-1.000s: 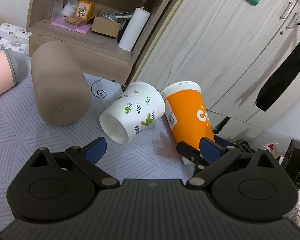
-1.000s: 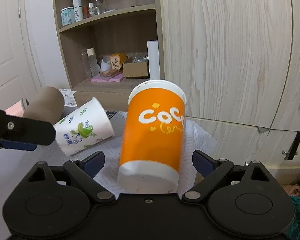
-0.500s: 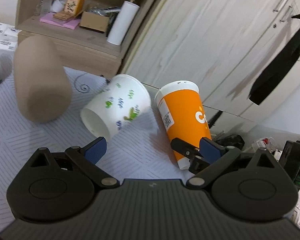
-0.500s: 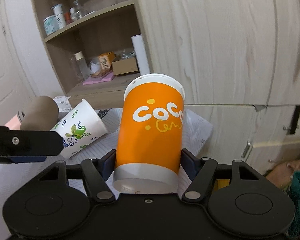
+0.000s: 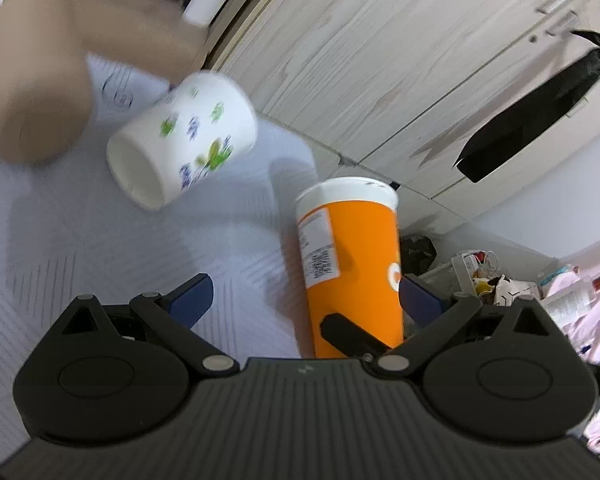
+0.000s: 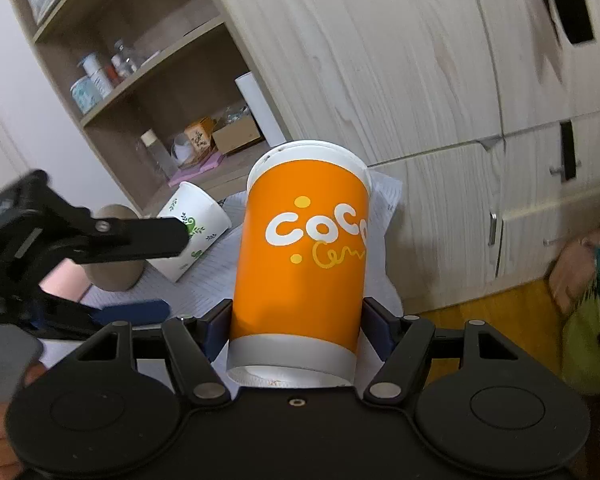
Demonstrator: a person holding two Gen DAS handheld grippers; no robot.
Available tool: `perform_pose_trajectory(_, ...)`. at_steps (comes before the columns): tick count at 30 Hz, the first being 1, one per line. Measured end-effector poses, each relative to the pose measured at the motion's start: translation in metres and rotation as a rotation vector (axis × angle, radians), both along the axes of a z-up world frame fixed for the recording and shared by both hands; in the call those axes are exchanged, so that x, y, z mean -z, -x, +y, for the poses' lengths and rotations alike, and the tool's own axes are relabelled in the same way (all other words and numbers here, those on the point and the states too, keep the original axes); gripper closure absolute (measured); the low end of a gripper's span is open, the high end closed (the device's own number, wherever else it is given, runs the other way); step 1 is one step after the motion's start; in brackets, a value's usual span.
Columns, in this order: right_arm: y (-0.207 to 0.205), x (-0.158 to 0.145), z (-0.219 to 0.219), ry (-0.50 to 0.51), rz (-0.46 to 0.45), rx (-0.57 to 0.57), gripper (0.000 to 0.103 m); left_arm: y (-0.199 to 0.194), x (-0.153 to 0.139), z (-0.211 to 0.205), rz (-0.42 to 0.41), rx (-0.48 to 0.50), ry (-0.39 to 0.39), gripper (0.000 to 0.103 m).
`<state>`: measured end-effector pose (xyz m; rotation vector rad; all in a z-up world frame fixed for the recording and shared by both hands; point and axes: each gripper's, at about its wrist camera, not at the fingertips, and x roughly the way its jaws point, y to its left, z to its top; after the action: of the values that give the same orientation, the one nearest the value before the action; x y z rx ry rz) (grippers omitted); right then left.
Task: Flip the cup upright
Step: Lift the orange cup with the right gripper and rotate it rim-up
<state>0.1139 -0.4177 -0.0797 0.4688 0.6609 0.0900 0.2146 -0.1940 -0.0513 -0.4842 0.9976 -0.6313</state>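
My right gripper (image 6: 298, 326) is shut on the lower body of the orange paper cup (image 6: 304, 256), which it holds tilted with the white rim pointing away. In the left wrist view the orange cup (image 5: 352, 264) is lifted near the table's right edge, with a black finger of the right gripper across its base. My left gripper (image 5: 304, 300) is open and empty, its blue pads (image 5: 192, 300) apart. A white floral cup (image 5: 184, 156) lies on its side on the striped cloth (image 5: 80, 248).
A brown cup (image 5: 32, 84) lies on its side at the far left of the cloth. A wooden shelf unit (image 6: 172, 92) with bottles and boxes stands behind. Wooden cupboard doors (image 6: 420, 72) are to the right. The floor shows cluttered items (image 5: 488, 280).
My right gripper closed on the orange cup and lifted it, tilting it. The left gripper swung to the right and stayed open.
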Motion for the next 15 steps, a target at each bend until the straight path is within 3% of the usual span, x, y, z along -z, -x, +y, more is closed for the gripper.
perform_pose_trajectory(5, 0.015, -0.002, 0.007, -0.038, -0.012, -0.002, 0.03, 0.004, 0.004, 0.005, 0.02, 0.035, 0.033, 0.003)
perform_pose_trajectory(10, 0.032, 0.001, 0.016, -0.112, 0.001, -0.019, 0.03, 0.016, 0.003, 0.006, -0.005, 0.066, 0.002, 0.003)
perform_pose_trajectory(15, 0.044, 0.003, 0.036, -0.124, 0.007, -0.041, 0.03, 0.025, 0.004, 0.02, -0.005, 0.089, -0.019, 0.003)
